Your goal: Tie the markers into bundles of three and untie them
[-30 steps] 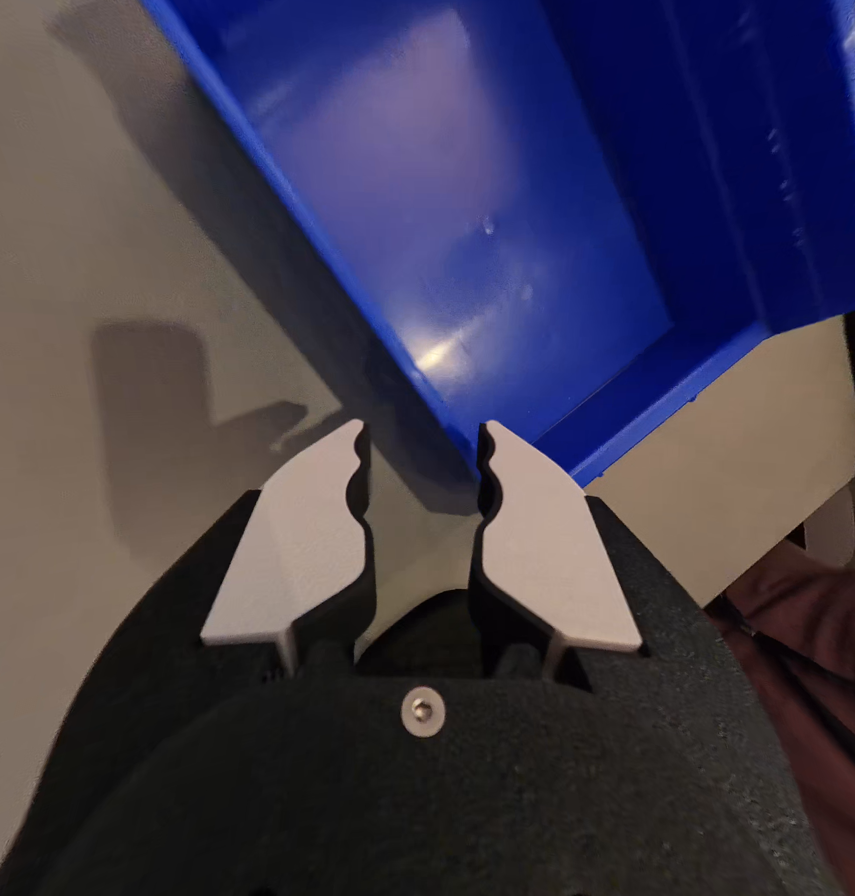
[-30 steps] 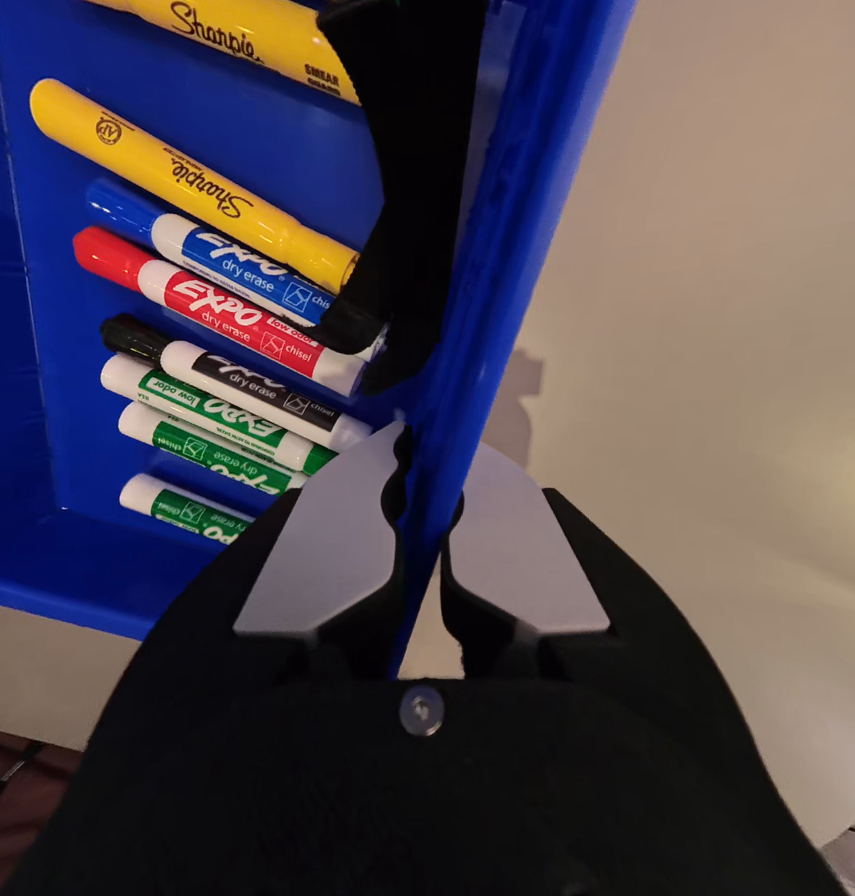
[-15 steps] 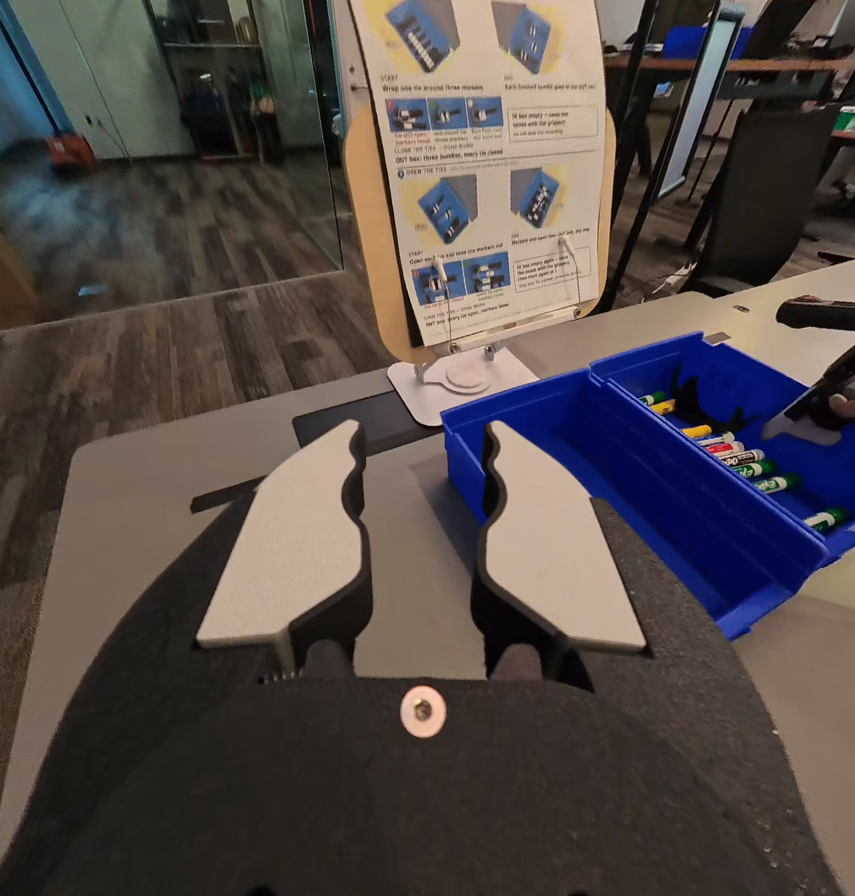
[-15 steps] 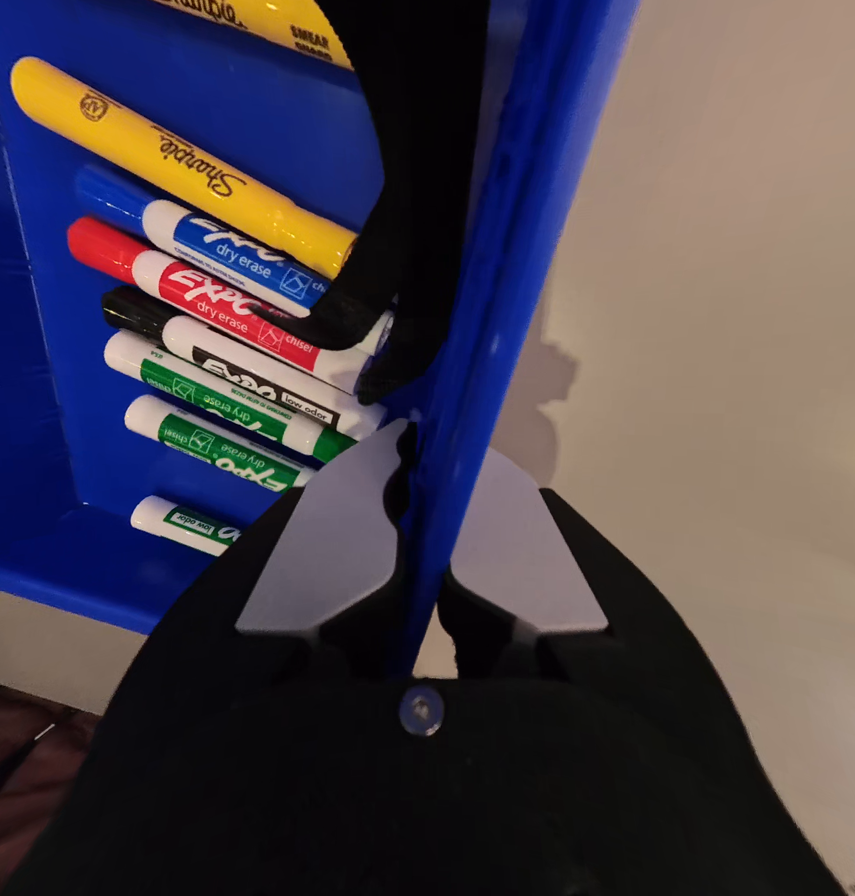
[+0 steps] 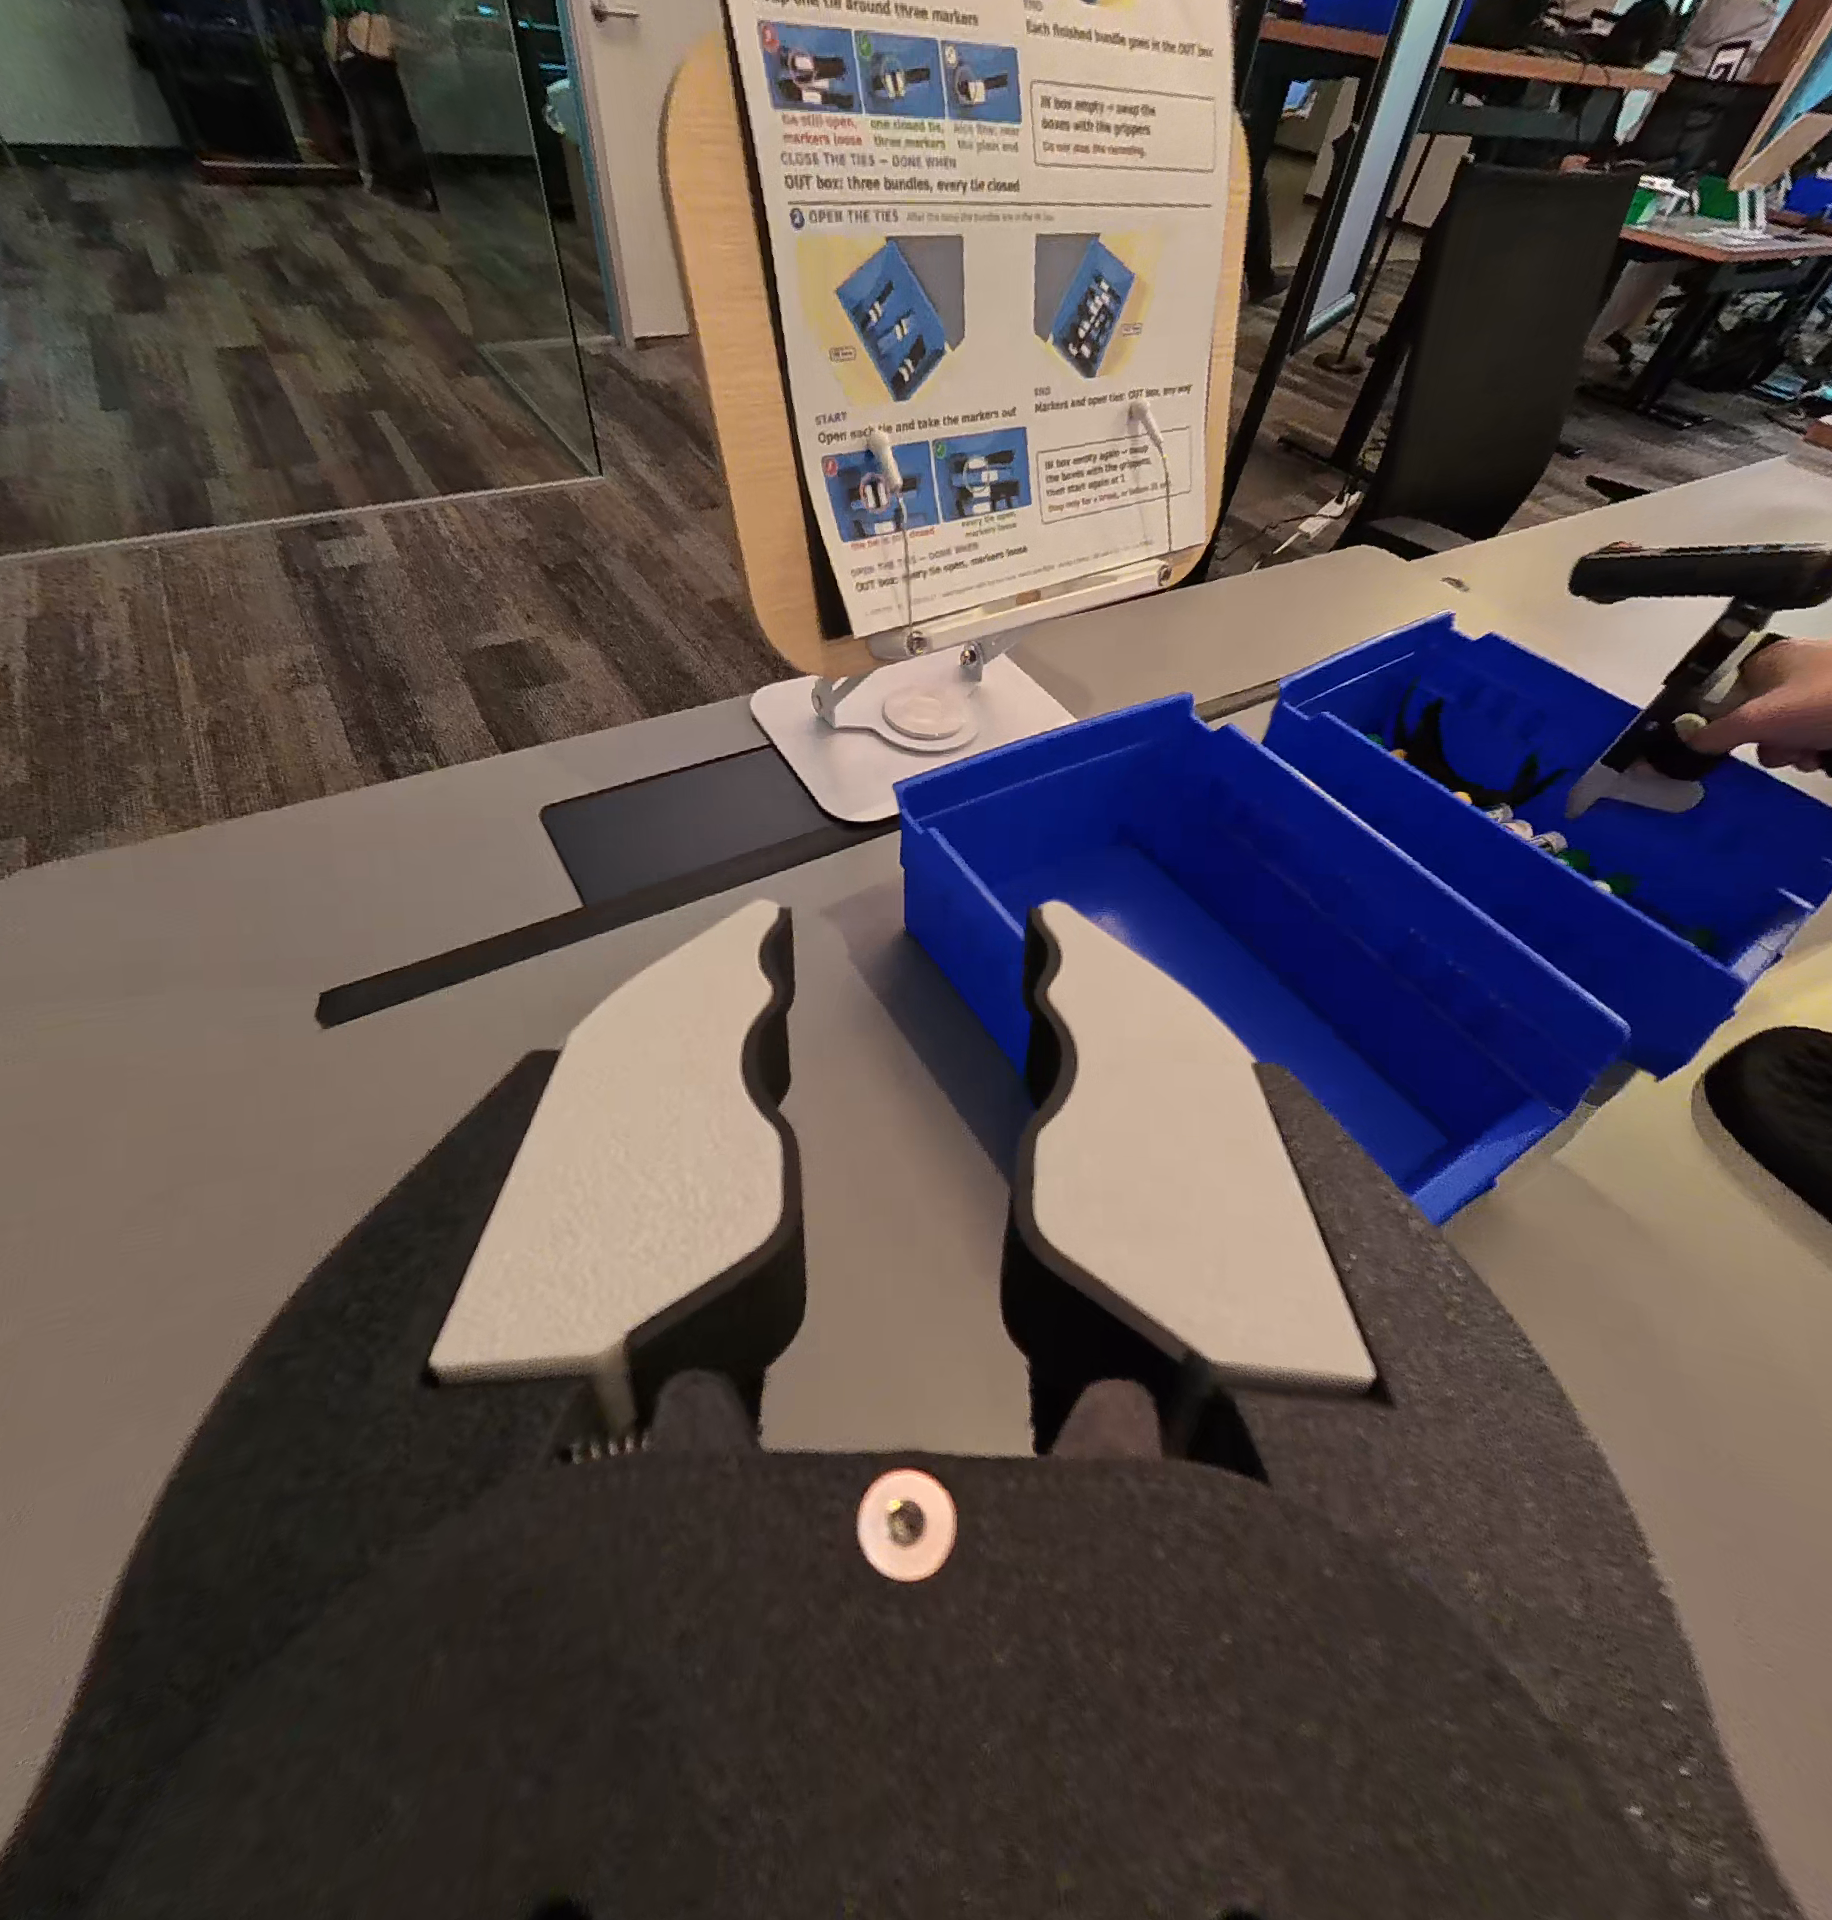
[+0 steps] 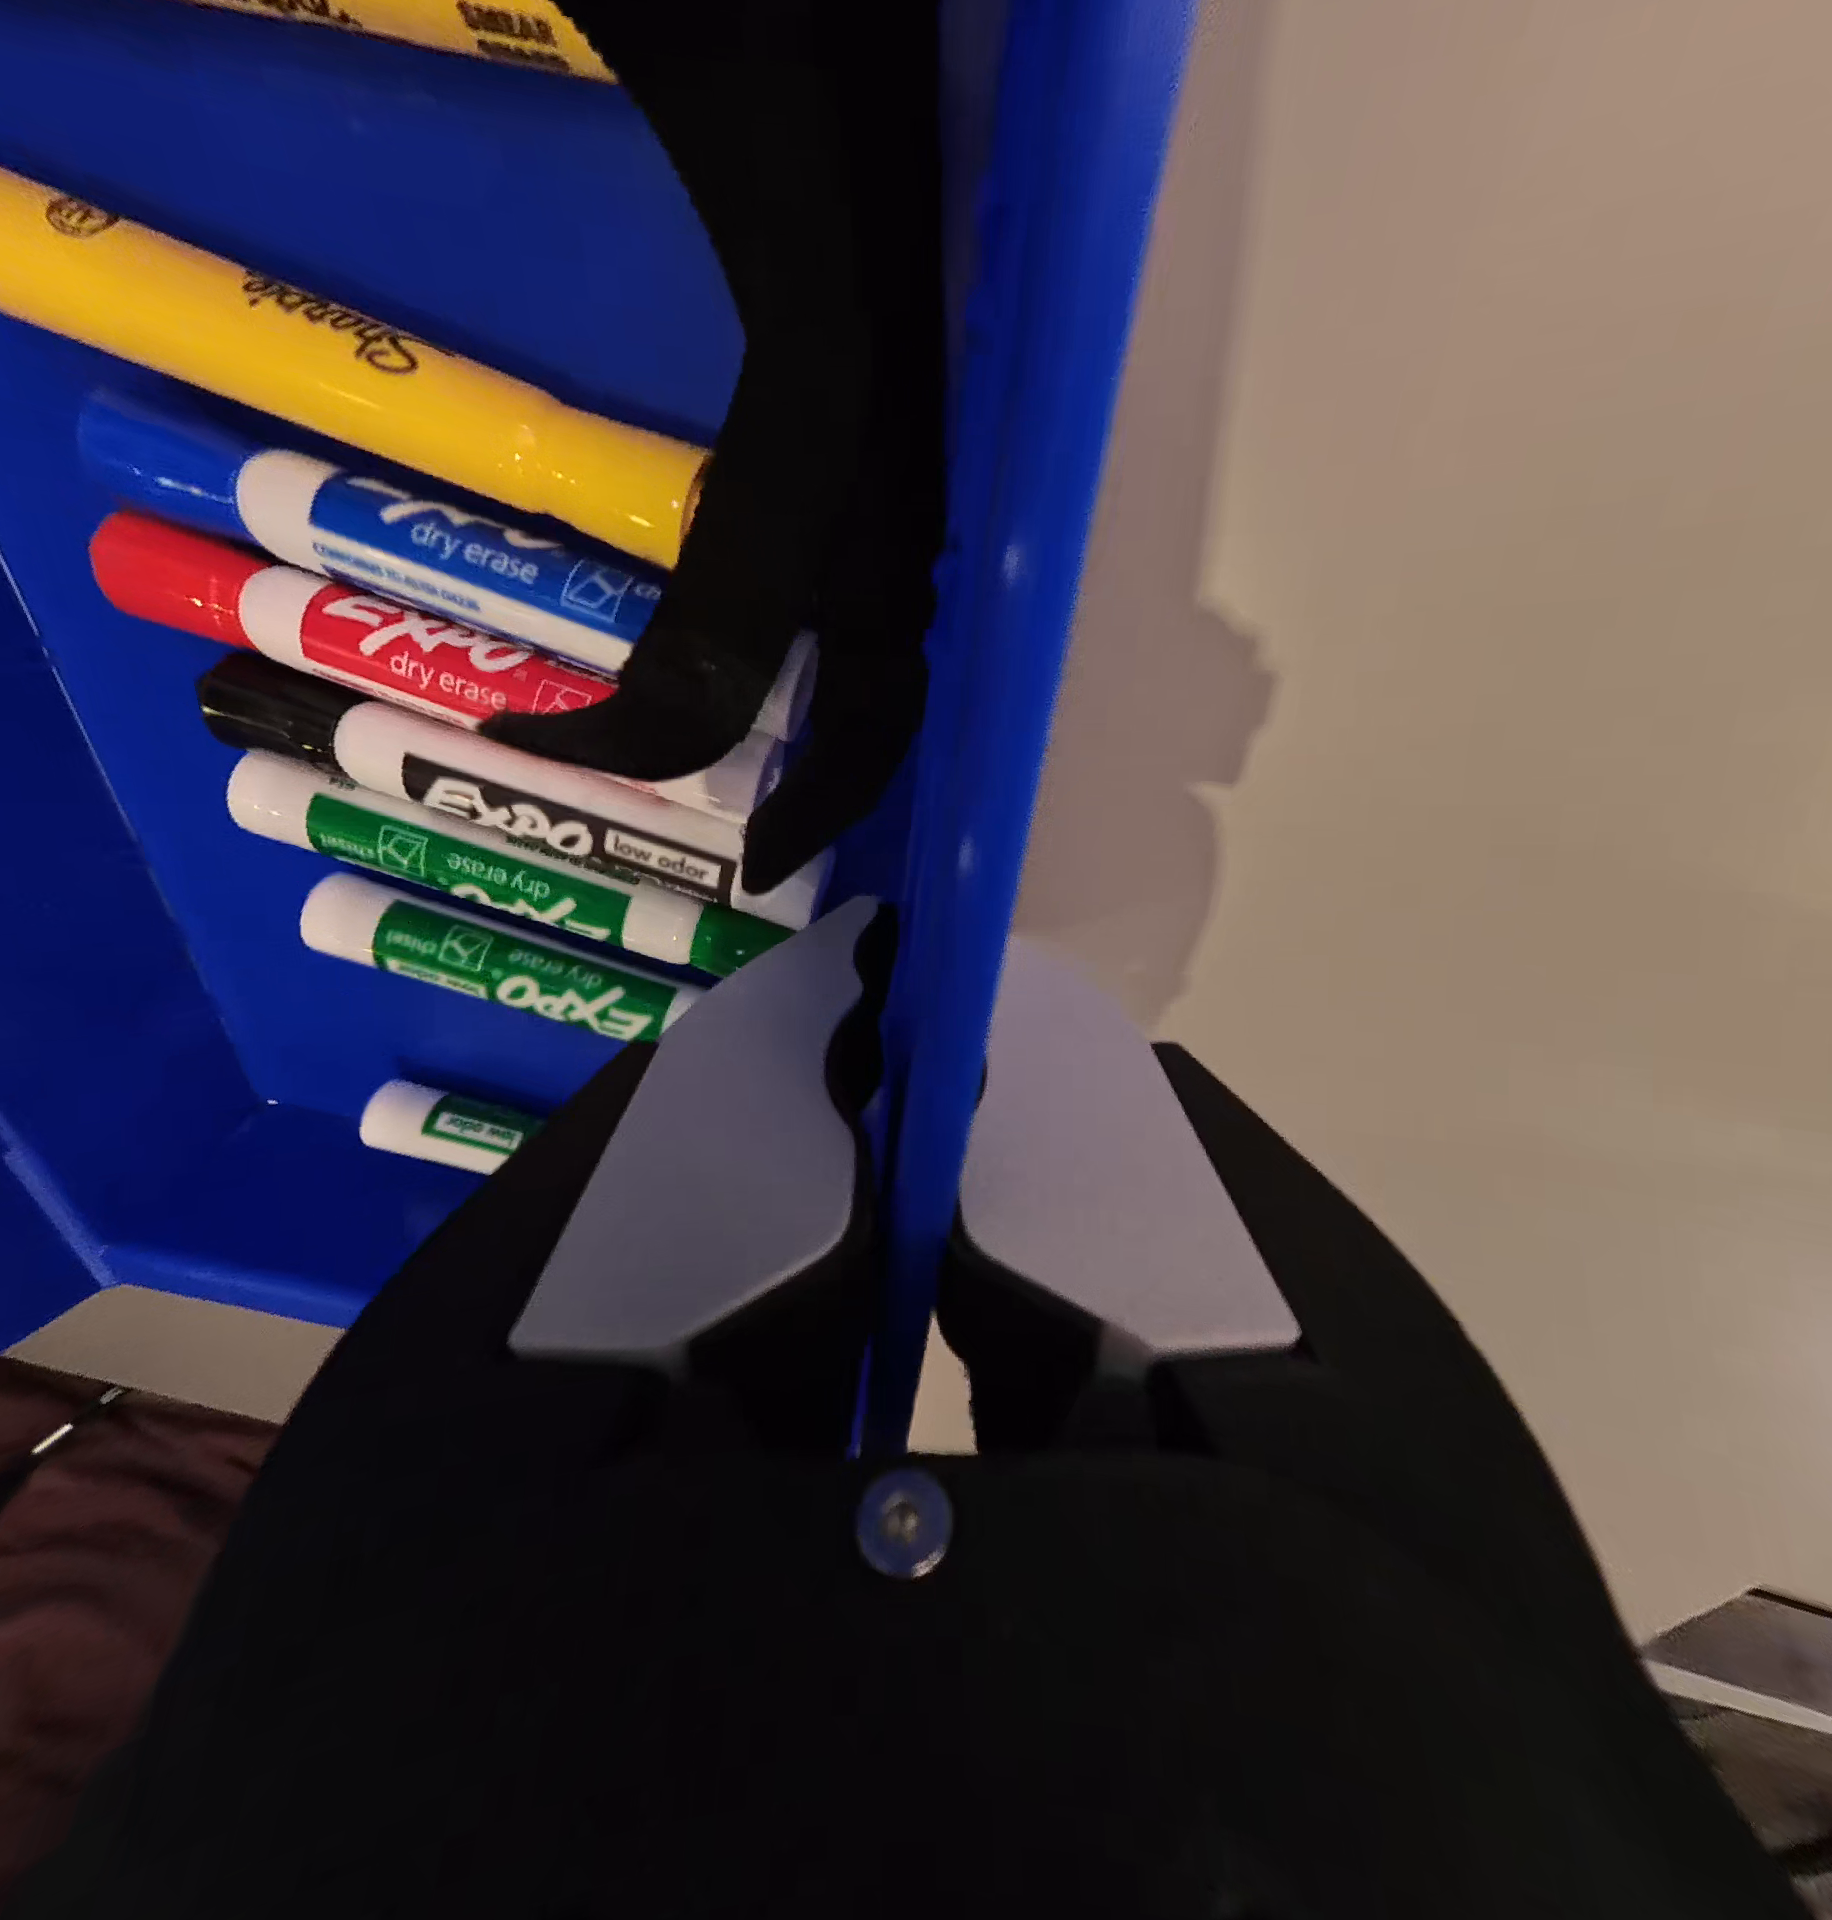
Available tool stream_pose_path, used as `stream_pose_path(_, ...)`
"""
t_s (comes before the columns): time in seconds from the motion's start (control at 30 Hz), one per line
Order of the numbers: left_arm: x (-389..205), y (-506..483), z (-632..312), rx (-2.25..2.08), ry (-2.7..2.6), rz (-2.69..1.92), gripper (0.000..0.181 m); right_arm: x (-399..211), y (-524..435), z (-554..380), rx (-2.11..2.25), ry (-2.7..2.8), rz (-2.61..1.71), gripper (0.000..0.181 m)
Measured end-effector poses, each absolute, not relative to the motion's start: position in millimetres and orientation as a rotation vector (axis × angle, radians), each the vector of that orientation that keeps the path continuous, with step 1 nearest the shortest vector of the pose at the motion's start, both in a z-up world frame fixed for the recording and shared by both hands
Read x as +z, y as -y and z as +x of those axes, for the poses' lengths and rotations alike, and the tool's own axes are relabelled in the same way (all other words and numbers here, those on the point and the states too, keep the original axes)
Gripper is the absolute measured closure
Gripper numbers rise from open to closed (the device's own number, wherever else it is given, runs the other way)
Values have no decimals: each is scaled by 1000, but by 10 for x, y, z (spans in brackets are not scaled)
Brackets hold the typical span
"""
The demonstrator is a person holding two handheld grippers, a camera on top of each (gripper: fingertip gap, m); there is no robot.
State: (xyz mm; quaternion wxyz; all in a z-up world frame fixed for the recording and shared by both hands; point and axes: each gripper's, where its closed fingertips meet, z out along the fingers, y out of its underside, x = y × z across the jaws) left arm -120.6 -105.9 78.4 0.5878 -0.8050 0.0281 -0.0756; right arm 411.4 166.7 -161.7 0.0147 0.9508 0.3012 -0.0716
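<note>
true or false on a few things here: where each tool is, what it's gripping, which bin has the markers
1. The right tool is clamped on the wall of the blue bin with markers. True.
2. The left tool holds a marker. False: it is open and empty, above the table.
3. The nearer blue bin in the left wrist view is full of markers. False: none show in it.
4. A red-capped marker lies between a blue-capped marker and a black-capped marker. True.
5. A black tie lies across the markers. True.
</note>
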Motion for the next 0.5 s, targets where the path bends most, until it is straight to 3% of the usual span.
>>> stream_pose_path(0.3,623,1298,-1441,-187,-12,-1947,140,-1562,-1549,4333,-267,-787,3012,173)
stream_pose_path(0.5,591,1421,-1551,-194,26,-1958,141,-1194,-1506,4375,-204,-806,3053,172)
